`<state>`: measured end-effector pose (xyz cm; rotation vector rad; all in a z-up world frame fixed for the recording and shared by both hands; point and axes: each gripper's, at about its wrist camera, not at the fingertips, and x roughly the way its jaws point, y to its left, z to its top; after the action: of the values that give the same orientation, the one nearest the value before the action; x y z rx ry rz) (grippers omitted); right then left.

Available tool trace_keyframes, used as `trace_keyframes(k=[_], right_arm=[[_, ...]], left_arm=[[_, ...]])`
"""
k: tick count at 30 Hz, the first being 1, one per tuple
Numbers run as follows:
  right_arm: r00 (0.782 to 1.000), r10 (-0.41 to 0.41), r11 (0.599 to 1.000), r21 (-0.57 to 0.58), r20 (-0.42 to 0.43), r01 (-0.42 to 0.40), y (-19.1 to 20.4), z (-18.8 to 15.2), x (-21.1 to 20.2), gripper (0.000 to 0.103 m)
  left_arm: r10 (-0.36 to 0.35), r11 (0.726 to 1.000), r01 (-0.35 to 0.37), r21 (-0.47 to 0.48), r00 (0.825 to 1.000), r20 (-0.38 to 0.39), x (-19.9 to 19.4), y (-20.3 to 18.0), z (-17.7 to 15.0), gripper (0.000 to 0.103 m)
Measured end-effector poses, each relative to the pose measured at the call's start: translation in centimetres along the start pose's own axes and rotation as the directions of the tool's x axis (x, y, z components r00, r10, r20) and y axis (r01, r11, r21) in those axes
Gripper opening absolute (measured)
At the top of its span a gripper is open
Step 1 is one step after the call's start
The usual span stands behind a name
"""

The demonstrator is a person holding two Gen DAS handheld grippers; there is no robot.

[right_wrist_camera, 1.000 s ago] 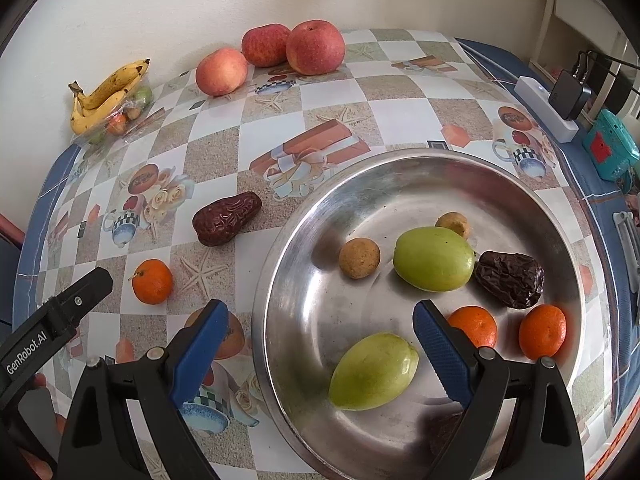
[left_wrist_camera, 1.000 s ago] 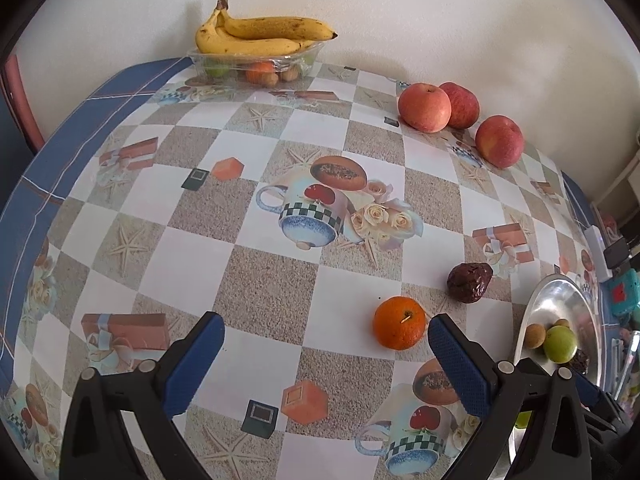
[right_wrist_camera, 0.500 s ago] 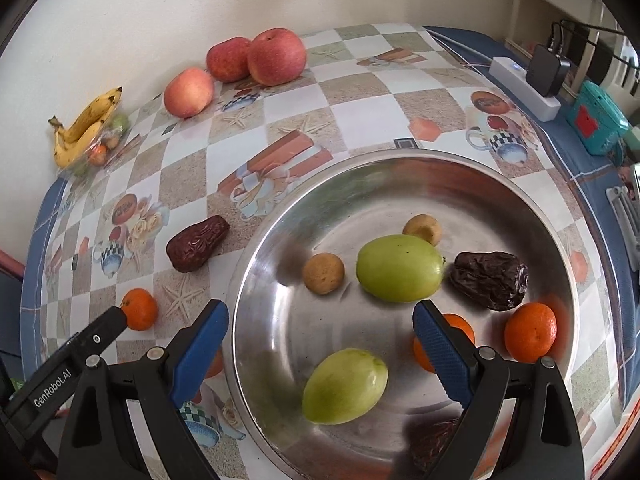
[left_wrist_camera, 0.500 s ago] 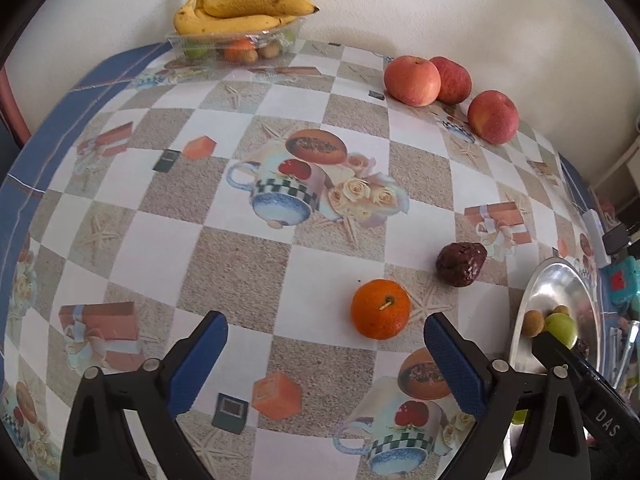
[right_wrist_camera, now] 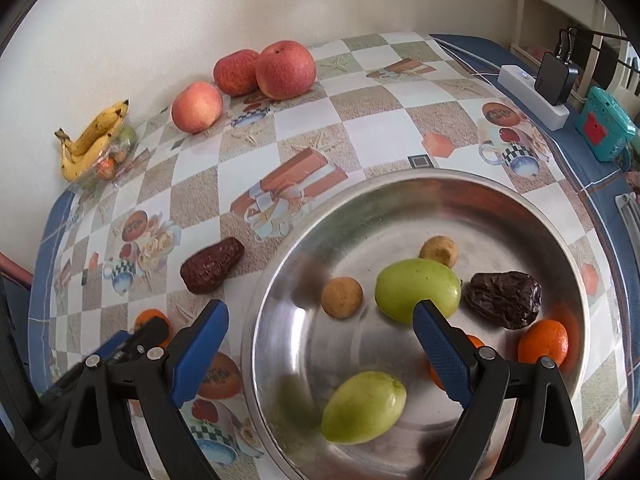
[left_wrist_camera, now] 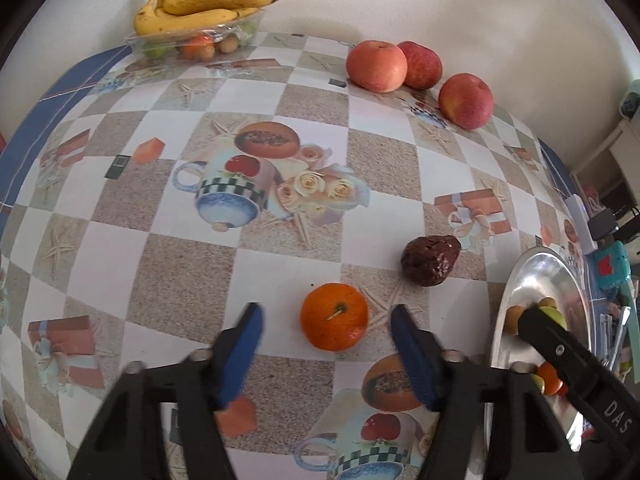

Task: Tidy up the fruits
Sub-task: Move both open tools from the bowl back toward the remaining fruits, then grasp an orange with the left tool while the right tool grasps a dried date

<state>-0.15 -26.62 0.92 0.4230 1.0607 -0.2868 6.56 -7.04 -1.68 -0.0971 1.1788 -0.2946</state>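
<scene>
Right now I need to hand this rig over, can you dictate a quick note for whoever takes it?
Left hand-held gripper: open, empty, fingers either side of the loose tangerine on the table, not yet gripping.
Right hand-held gripper: open, empty, over the steel plate.
Done: plate holds two green fruits, two small brown fruits, a dark date and tangerines.
Left: the tangerine and the red date beside the plate. Three apples and the bananas on a clear tray sit by the wall.

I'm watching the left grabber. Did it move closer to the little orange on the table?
Yes. The left gripper has moved forward toward the tangerine, which now sits between its open fingers. The tangerine kept its spot beside the date.
</scene>
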Motion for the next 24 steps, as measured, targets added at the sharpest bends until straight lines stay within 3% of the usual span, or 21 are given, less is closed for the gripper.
trace_keyframes(k=[2, 4, 12, 16, 20, 24], right_arm=[[1.0, 0.005, 1.0, 0.003, 0.007, -0.005, 0.1, 0.1, -0.1, 0.094], [1.0, 0.007, 1.0, 0.002, 0.013, -0.007, 0.1, 0.2, -0.1, 0.094], [0.999, 0.021, 0.999, -0.026, 0.045, -0.019, 0.7, 0.5, -0.3, 0.094], [0.997, 0.037, 0.995, -0.092, 0.063, -0.031, 2.0, 0.9, -0.1, 0.094], [0.992, 0.104, 0.979, -0.185, 0.068, -0.09, 4.2, 1.1, 0.5, 0.094], [0.991, 0.112, 0.957, -0.275, 0.078, -0.087, 6.4, 1.4, 0.9, 0.089]], left_arm=[[-0.008, 1.0, 0.008, 0.005, 1.0, -0.009, 0.2, -0.2, -0.1, 0.045], [-0.02, 1.0, 0.02, 0.013, 1.0, -0.019, 0.3, -0.3, -0.2, 0.038], [-0.046, 0.999, 0.046, -0.02, 0.999, -0.004, -0.4, 0.5, -0.1, 0.038], [-0.029, 0.998, 0.031, -0.046, 0.999, 0.04, -1.4, 1.5, 0.5, 0.038], [-0.022, 0.996, 0.028, -0.084, 0.997, 0.078, -2.3, 2.6, 1.2, 0.038], [-0.022, 0.992, 0.033, -0.121, 0.995, 0.093, -2.7, 3.8, 1.7, 0.038]])
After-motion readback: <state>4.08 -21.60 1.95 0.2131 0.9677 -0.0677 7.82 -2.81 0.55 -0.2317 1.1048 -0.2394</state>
